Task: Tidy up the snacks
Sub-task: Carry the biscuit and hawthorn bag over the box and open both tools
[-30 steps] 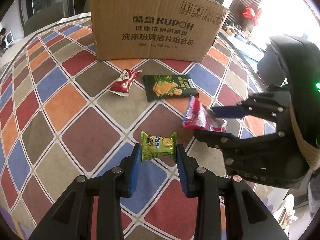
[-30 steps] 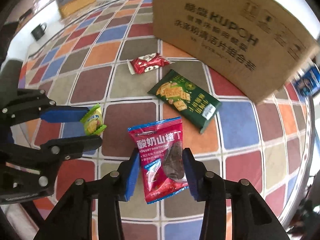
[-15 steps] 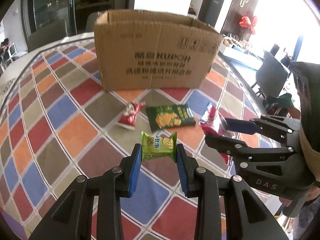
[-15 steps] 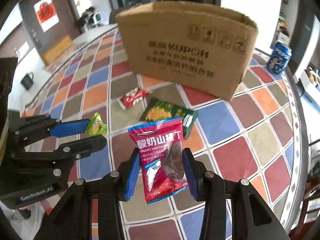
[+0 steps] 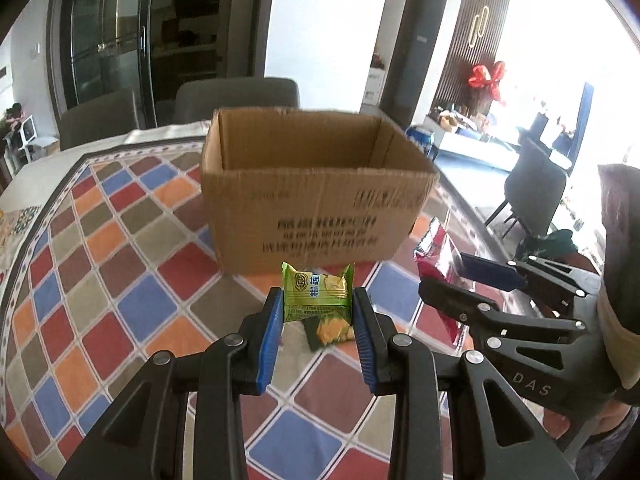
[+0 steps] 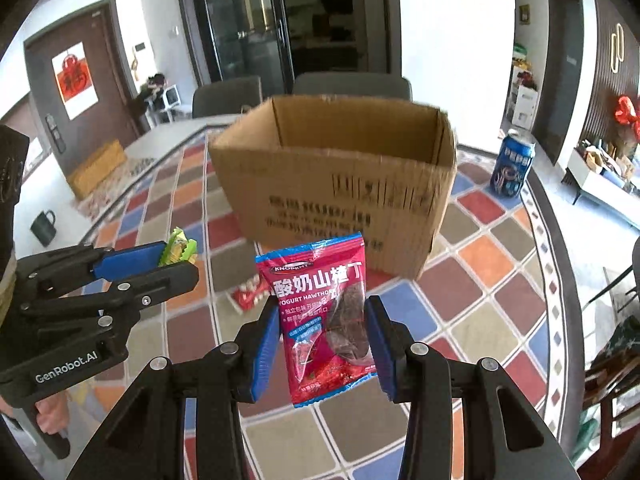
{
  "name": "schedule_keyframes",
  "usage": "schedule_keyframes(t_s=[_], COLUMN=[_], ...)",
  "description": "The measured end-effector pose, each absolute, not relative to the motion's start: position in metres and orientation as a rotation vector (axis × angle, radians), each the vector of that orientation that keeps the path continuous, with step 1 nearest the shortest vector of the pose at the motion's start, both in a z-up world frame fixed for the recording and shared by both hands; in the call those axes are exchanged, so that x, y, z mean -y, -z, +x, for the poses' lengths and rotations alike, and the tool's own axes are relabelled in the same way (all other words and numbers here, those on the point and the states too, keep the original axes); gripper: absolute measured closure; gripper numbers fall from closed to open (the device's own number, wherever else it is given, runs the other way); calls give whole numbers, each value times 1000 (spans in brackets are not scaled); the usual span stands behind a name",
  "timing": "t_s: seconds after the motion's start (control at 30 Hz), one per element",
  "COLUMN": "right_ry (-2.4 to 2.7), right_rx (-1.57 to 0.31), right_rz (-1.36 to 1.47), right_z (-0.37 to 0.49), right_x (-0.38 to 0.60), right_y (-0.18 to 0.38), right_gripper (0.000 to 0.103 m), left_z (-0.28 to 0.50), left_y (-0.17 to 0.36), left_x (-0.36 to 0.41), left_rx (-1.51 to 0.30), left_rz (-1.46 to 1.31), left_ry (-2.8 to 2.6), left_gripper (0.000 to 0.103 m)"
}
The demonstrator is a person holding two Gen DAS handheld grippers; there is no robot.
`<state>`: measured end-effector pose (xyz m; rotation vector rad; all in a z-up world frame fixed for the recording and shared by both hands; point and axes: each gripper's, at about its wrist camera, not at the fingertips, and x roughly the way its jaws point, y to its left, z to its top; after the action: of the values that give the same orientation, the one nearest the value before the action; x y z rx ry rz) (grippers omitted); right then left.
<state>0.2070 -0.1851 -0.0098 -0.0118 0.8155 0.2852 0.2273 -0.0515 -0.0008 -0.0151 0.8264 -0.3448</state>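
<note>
My left gripper point(image 5: 318, 312) is shut on a small green snack packet point(image 5: 318, 294) and holds it above the table, in front of the open cardboard box point(image 5: 312, 208). My right gripper point(image 6: 326, 332) is shut on a red yogurt hawthorn bag point(image 6: 324, 312), also held up before the box point(image 6: 340, 196). The right gripper with its red bag point(image 5: 436, 256) shows at the right of the left wrist view. The left gripper with the green packet point(image 6: 178, 248) shows at the left of the right wrist view. A small red snack point(image 6: 250, 294) lies on the table, partly hidden.
The table has a colourful diamond-pattern cloth point(image 5: 120, 280). A blue drink can point(image 6: 512, 162) stands right of the box. Part of a dark green cracker bag point(image 5: 328, 330) peeks out below the green packet. Grey chairs point(image 6: 352, 86) stand behind the table. A dark mug point(image 6: 42, 226) sits at the far left.
Both grippers have risen and tilted up with their snacks, so the box's open top and inside now show. The snacks on the table have dropped mostly out of view.
</note>
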Motion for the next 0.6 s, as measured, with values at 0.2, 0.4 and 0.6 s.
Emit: schedule_keyframes(t_s=[0.2,0.4,0.6], right_ry=[-276,-267,-254], right_rx=[-752,-705,-678], right_rz=[-2,4,4], right_z=[217,232,254], right_x=[183,182,184], right_y=[-13,-30,-42], right_gripper=[60,60,60], left_z=[245,267,291], left_y=[-20,-33,-42], left_x=[51,50,49], left_rx=[-778,-746,-729], left_rz=[-10,5,4], left_ry=[346,336,334], left_gripper=[69,69,69])
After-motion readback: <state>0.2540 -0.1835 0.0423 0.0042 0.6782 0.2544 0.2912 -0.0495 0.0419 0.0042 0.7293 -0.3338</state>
